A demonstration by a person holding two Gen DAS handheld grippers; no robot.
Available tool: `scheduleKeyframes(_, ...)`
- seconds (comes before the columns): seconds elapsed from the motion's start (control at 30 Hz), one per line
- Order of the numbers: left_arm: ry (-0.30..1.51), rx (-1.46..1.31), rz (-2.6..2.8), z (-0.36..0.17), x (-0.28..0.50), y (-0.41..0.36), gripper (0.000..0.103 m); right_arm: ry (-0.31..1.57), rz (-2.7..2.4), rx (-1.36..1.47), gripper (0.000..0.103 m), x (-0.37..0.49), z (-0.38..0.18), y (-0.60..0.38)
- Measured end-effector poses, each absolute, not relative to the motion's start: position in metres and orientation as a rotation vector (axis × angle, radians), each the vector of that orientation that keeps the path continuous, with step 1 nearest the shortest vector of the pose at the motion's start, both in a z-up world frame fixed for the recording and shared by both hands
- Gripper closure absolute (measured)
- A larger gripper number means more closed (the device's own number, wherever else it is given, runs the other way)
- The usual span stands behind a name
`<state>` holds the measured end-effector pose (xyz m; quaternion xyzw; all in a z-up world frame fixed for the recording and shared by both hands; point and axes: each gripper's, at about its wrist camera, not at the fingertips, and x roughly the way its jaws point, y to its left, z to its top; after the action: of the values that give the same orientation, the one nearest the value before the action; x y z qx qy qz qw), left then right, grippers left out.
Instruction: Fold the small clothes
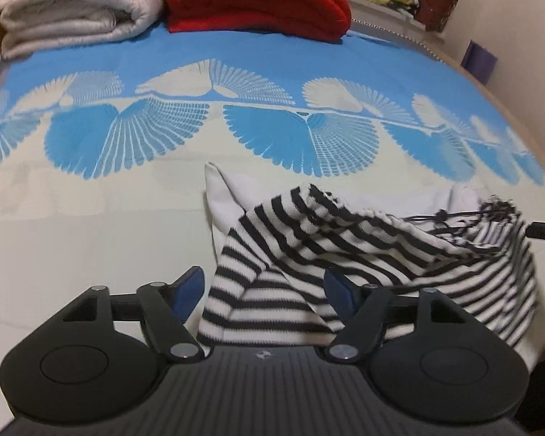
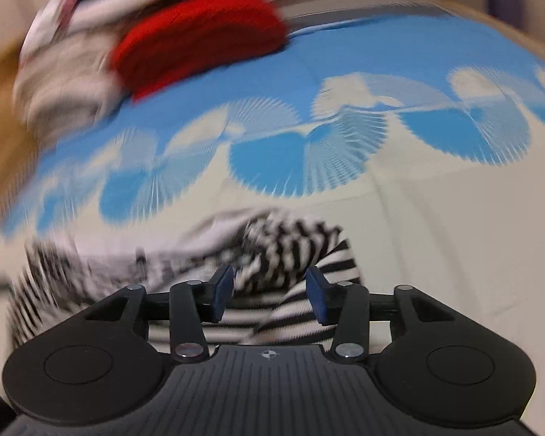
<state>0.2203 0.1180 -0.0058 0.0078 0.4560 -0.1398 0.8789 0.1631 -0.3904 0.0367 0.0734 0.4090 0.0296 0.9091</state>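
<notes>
Soft, even indoor light falls on the blue and cream fan-patterned bedspread point(image 1: 127, 196), with no glare and only faint shadow beneath the black-and-white striped knit garment point(image 1: 345, 250). The left wrist view is mostly sharp, though fisheye bending curves the bedspread's edges. The right wrist view is heavily motion-blurred: the folded red blanket point(image 2: 200, 47) behind the bedspread point(image 2: 436, 218) smears, as do the garment's point(image 2: 283, 254) stripes.

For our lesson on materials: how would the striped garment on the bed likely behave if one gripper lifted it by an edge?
The striped garment would probably flop and drape, since it already lies in soft, crumpled folds. It looks like thin knit, so likely light. Its loose black drawstring might dangle or snag.
</notes>
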Motion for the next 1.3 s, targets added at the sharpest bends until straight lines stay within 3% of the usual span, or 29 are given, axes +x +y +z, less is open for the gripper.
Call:
scheduleKeyframes(0.43, 0.944, 0.085, -0.257, -0.022, 0.264, 0.087, 0.024, 0.885, 0.008, -0.241, 0.057, 0.212, 0.005, -0.339)
scheduleKeyframes(0.47, 0.942, 0.090, -0.258, -0.023, 0.267, 0.086, 0.029, 0.878, -0.006, -0.243, 0.057, 0.217, 0.005, -0.339)
scheduleKeyframes(0.53, 0.947, 0.081, -0.272, -0.027, 0.273, 0.088, 0.052, 0.859, -0.019, -0.244, 0.058, 0.224, 0.006, -0.339)
scheduleKeyframes(0.6, 0.960, 0.057, -0.278, -0.030, 0.281, 0.093, 0.095, 0.839, -0.022, -0.242, 0.059, 0.230, 0.006, -0.338)
scheduleKeyframes(0.73, 0.882, 0.003, -0.219, -0.021, 0.291, 0.114, 0.097, 0.837, -0.002, -0.207, 0.086, 0.245, 0.005, -0.339)
scheduleKeyframes(0.8, 0.801, -0.067, -0.167, -0.009, 0.293, 0.128, 0.097, 0.796, -0.015, -0.163, 0.089, 0.249, 0.012, -0.341)
scheduleKeyframes(0.9, 0.712, -0.077, -0.114, 0.004, 0.295, 0.132, 0.097, 0.623, -0.017, -0.076, 0.090, 0.248, 0.039, -0.339)
scheduleKeyframes(1.0, 0.735, -0.056, -0.084, -0.003, 0.304, 0.127, 0.097, 0.533, -0.038, -0.112, 0.090, 0.249, 0.050, -0.324)
scheduleKeyframes(1.3, 0.841, -0.016, -0.096, -0.040, 0.326, 0.119, 0.096, 0.618, -0.144, -0.148, 0.090, 0.292, 0.021, -0.309)
